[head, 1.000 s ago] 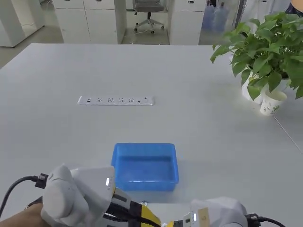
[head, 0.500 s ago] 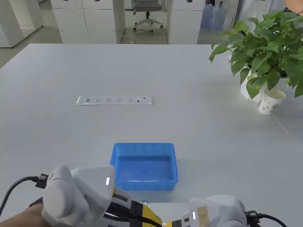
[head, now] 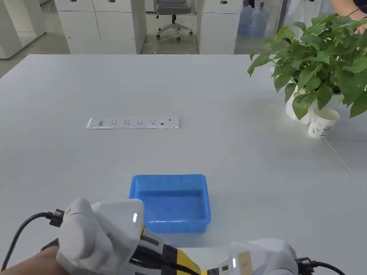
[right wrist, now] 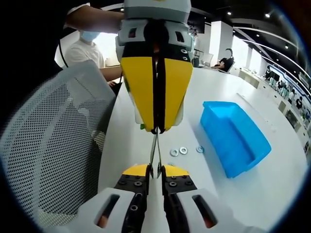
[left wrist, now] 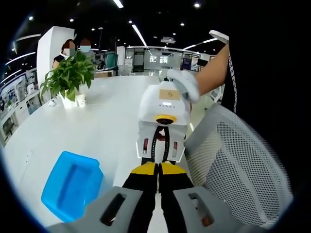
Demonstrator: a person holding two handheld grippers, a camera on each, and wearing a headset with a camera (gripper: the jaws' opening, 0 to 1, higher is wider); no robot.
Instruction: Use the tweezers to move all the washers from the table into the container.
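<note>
Blue plastic, rectangular and shallow, the container (right wrist: 221,141) sat on the smooth white surface (head: 229,143), its blue floor in plain sight. Three small metal ring washers (right wrist: 183,150) lay on the surface just beside it. You had your left gripper (left wrist: 158,167) and right gripper (right wrist: 155,171) tip to tip, each clenched on one end of the thin metal tweezers (right wrist: 155,153).
</note>
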